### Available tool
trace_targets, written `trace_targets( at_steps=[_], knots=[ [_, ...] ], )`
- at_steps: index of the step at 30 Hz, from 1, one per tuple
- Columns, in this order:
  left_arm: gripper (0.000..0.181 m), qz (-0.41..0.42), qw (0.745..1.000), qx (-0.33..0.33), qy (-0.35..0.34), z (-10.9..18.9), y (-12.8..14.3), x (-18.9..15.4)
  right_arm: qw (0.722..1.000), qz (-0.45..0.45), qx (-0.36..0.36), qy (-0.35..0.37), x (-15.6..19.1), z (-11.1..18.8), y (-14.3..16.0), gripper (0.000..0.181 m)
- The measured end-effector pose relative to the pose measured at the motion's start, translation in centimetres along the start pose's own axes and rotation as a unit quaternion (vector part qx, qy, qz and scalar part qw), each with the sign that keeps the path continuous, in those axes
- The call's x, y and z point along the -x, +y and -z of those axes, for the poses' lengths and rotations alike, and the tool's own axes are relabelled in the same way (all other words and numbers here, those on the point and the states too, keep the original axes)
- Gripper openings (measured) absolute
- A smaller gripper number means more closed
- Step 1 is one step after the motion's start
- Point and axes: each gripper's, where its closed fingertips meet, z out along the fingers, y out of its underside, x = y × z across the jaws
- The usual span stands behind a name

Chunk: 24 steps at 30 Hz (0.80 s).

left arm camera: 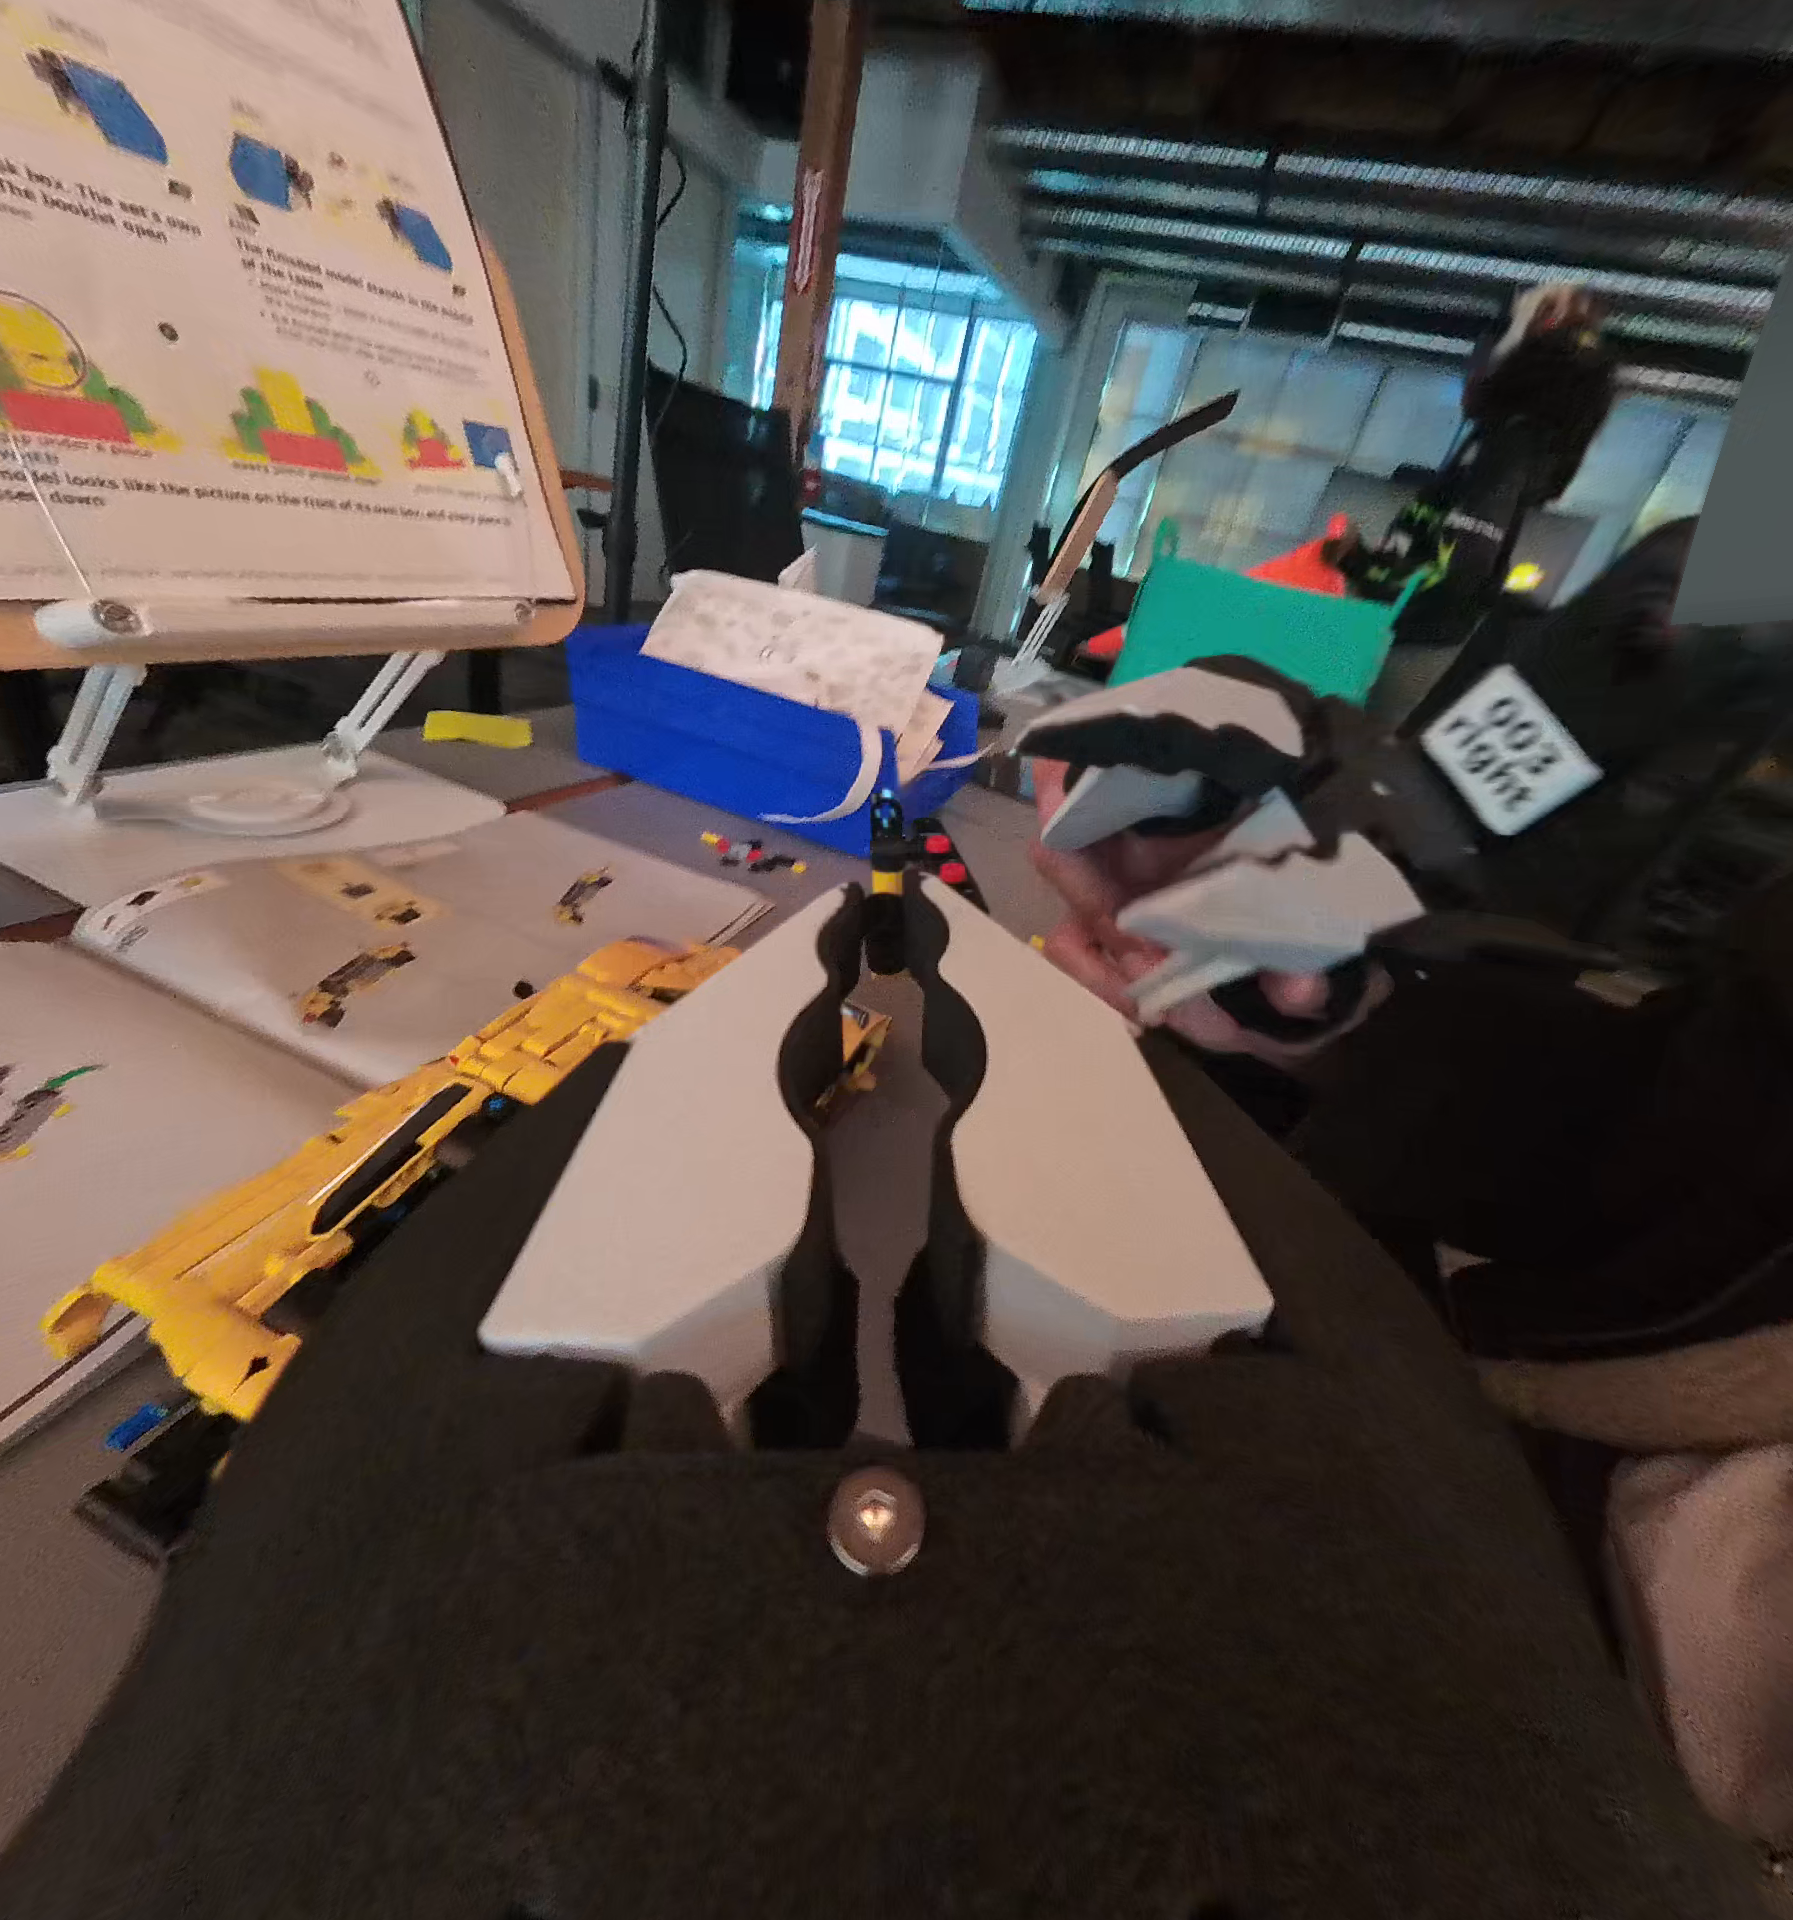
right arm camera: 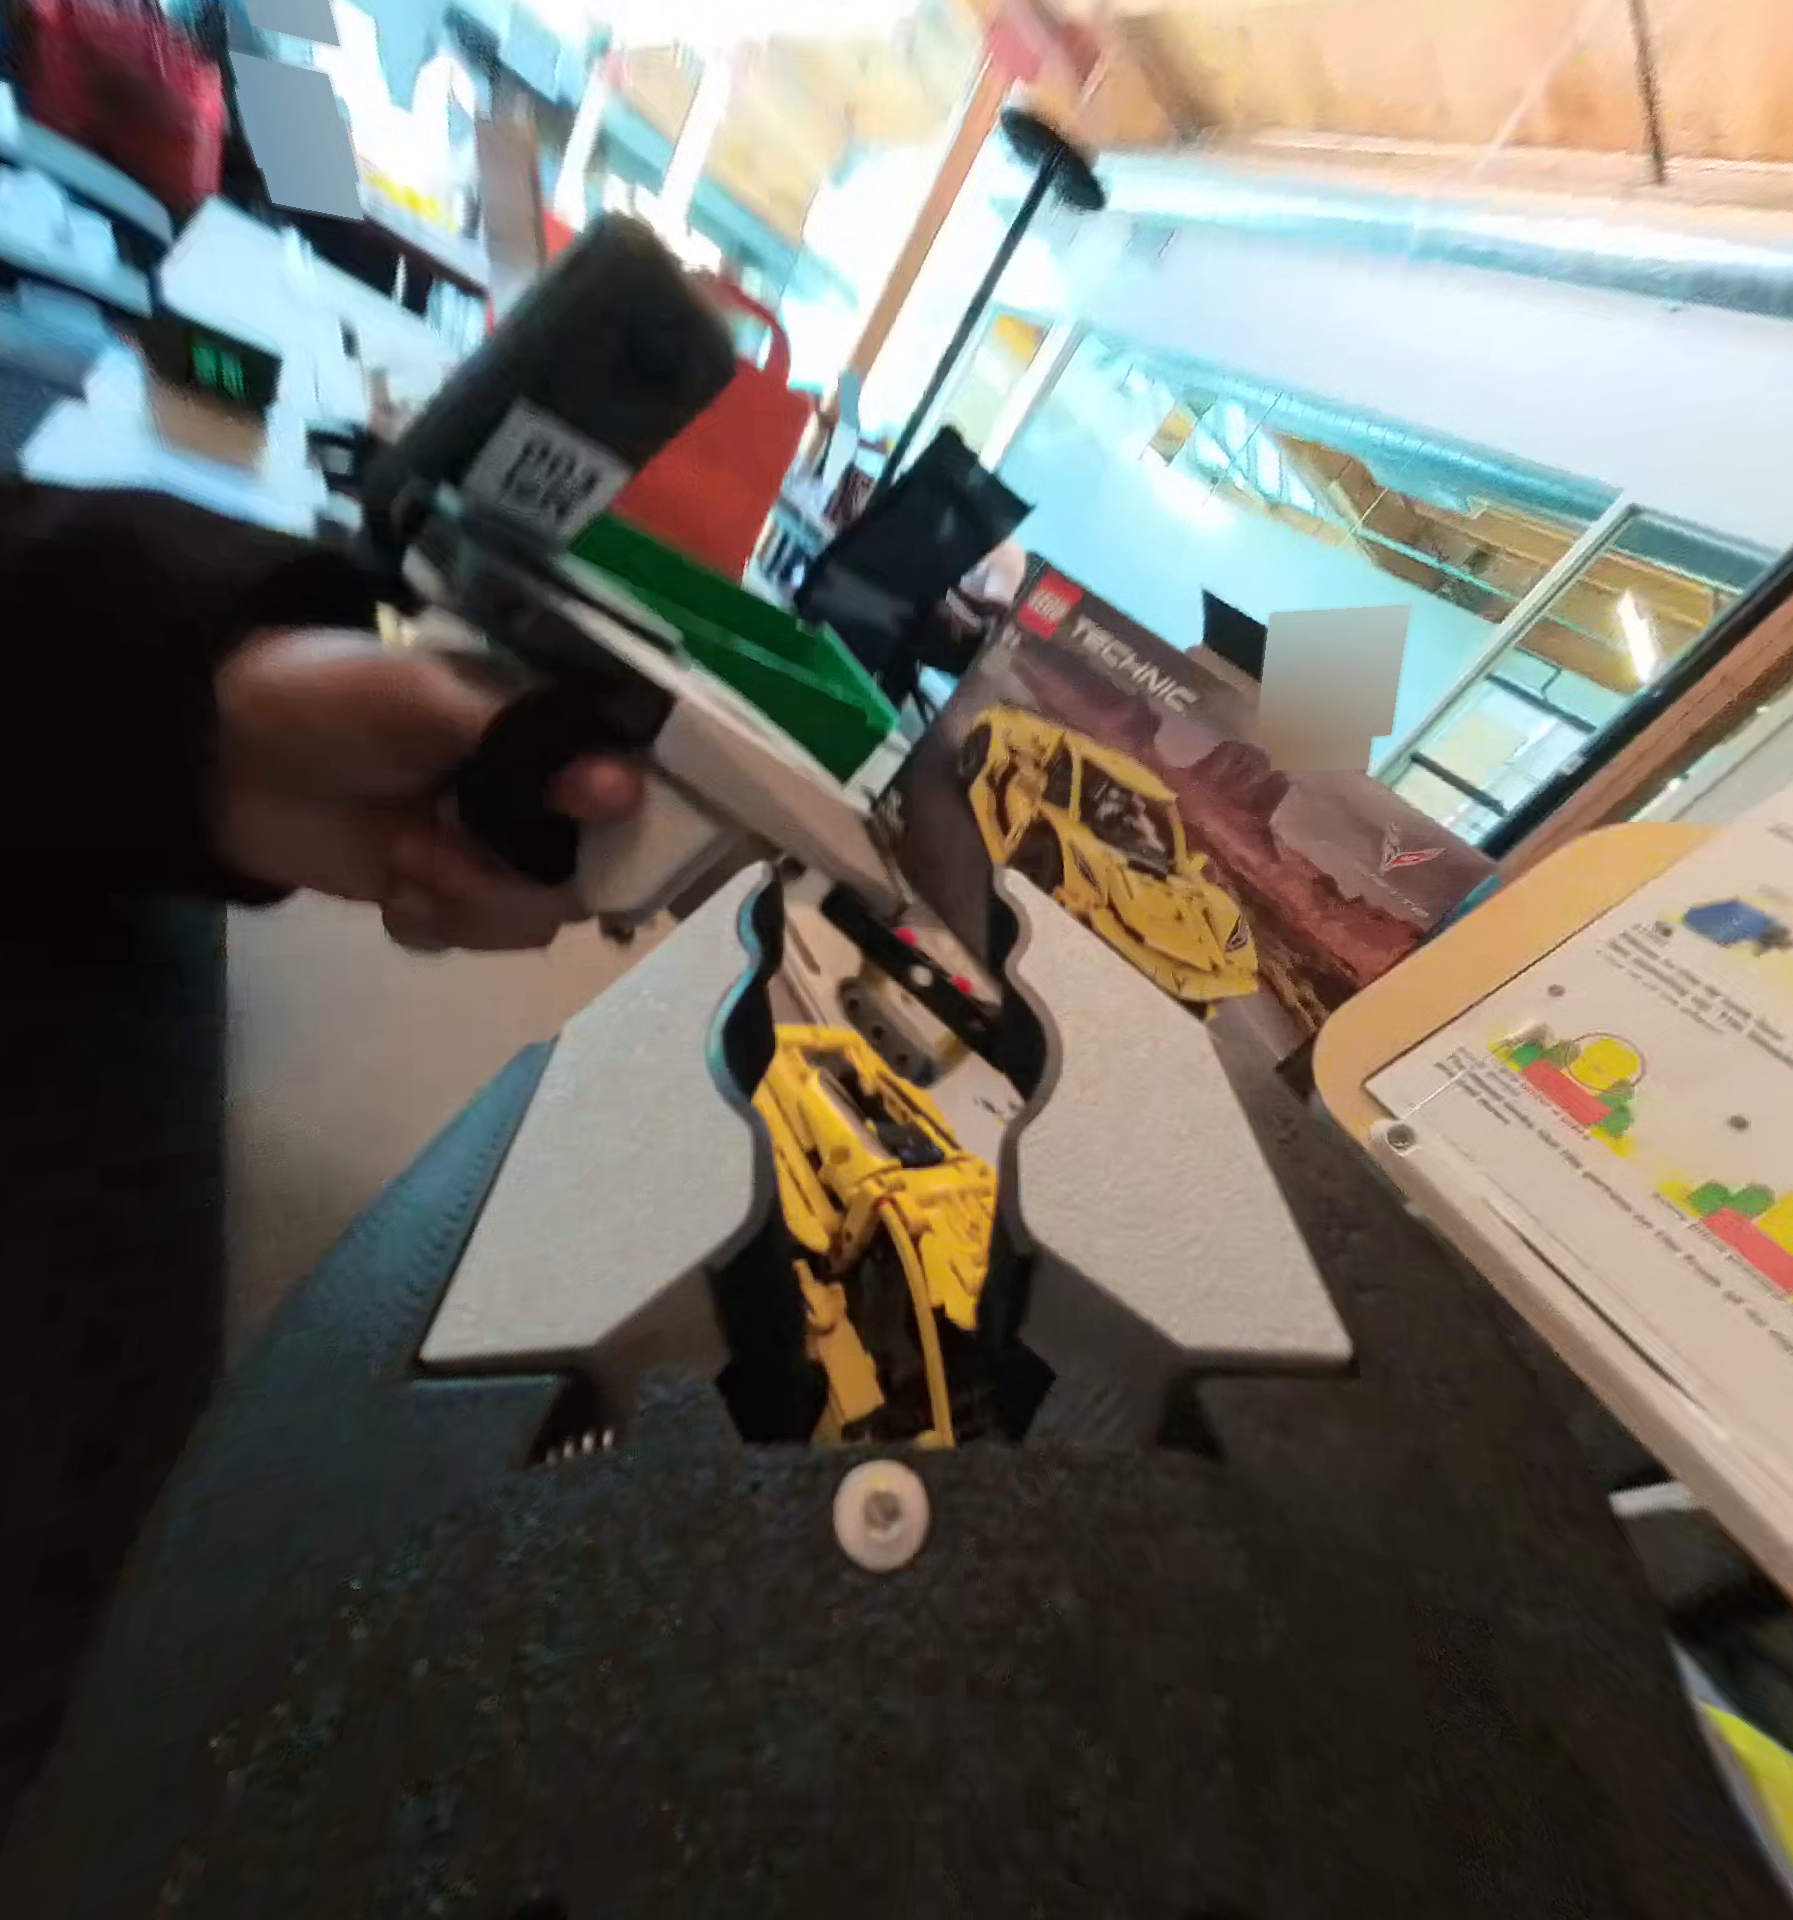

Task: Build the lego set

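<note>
My left gripper (left arm camera: 887, 904) is shut on a small black beam piece (left arm camera: 884, 883) with a yellow band and red pins, held above the table. In the right wrist view the same black beam (right arm camera: 923, 971) sticks out from the left gripper (right arm camera: 876, 914) and sits in the gap of my right gripper (right arm camera: 887, 904), whose jaws stand apart and empty; I cannot tell if they touch it. The part-built yellow car model (left arm camera: 404, 1143) lies on the table to the left and shows below the right gripper (right arm camera: 871, 1174). A hand holds the right gripper (left arm camera: 1131, 862) at the right.
An open instruction booklet (left arm camera: 404, 935) lies under the car. An instruction sheet on a stand (left arm camera: 227, 312) is at the back left. A blue bin (left arm camera: 705, 738) holds paper bags, with loose small pieces (left arm camera: 757, 854) in front. The set's box (right arm camera: 1183, 831) and a green bin (right arm camera: 767, 644) stand behind. My two grippers' fingertips are within a few centimetres of each other.
</note>
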Motion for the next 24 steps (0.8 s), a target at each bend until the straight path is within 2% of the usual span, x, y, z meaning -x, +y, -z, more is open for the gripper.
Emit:
trace_targets(
  at_steps=[1,4,8,15,24],
  knots=[
    [0.006,-0.013,1.000,0.007,-0.005,-0.1,0.2,-0.1,1.000,0.023,0.021,-0.003,0.7,-0.4,0.5,0.041],
    [0.006,-0.049,0.999,0.020,-0.011,-0.4,0.6,-0.5,0.993,0.094,0.070,-0.001,1.5,-1.0,2.4,0.032],
    [0.006,-0.076,0.997,0.028,-0.008,-0.5,0.9,-1.0,0.987,0.135,0.082,0.023,1.1,-0.9,2.8,0.015],
    [0.008,-0.072,0.997,0.026,0.017,-0.5,1.0,-1.5,0.967,0.234,0.095,0.045,1.0,-0.4,2.5,0.006],
    [0.008,-0.081,0.996,0.044,0.020,-0.5,1.6,-1.3,0.951,0.284,0.110,0.042,1.3,-0.3,2.9,0.006]
  ],
)
